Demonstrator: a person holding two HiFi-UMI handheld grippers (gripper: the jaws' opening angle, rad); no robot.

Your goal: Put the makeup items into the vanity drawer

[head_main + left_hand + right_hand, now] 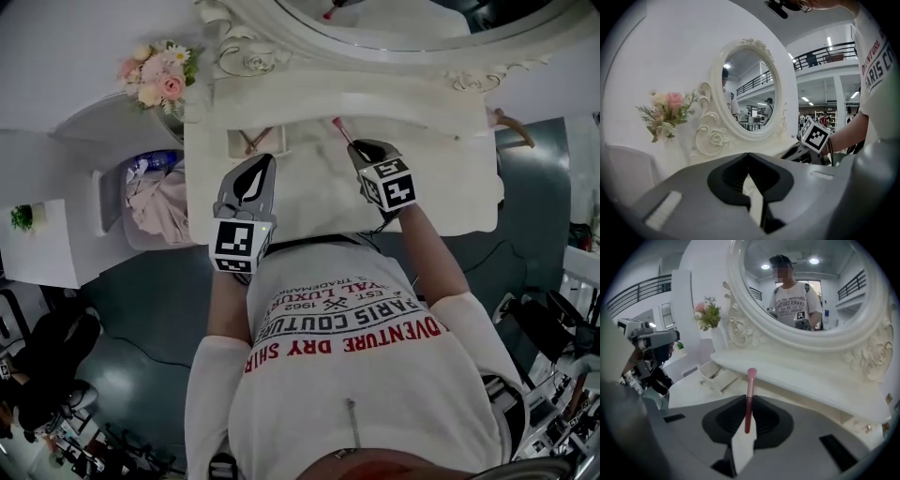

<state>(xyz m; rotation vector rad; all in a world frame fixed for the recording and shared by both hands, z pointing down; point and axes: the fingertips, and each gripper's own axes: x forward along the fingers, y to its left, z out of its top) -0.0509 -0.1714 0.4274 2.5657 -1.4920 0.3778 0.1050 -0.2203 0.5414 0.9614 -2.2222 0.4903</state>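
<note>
My right gripper [748, 399] is shut on a slim pink makeup brush [751, 380], which stands up between the jaws with its bristle tip toward the mirror. In the head view the right gripper [367, 152] hovers over the white vanity top [309, 202], and the brush [341, 132] pokes toward the back shelf. A small drawer [255, 141] stands open at the back left of the top, with something thin lying in it; the same drawer [714, 374] lies left of the brush. My left gripper [251, 180] hangs just in front of that drawer. Its jaws [748, 154] are shut with nothing between them.
An oval white mirror [403, 23] with carved roses rises behind the vanity over a narrow shelf [797, 376]. A vase of pink flowers [157, 75] stands at the back left. A bin with pink cloth [155, 202] sits left of the vanity. The front edge lies against the person's body.
</note>
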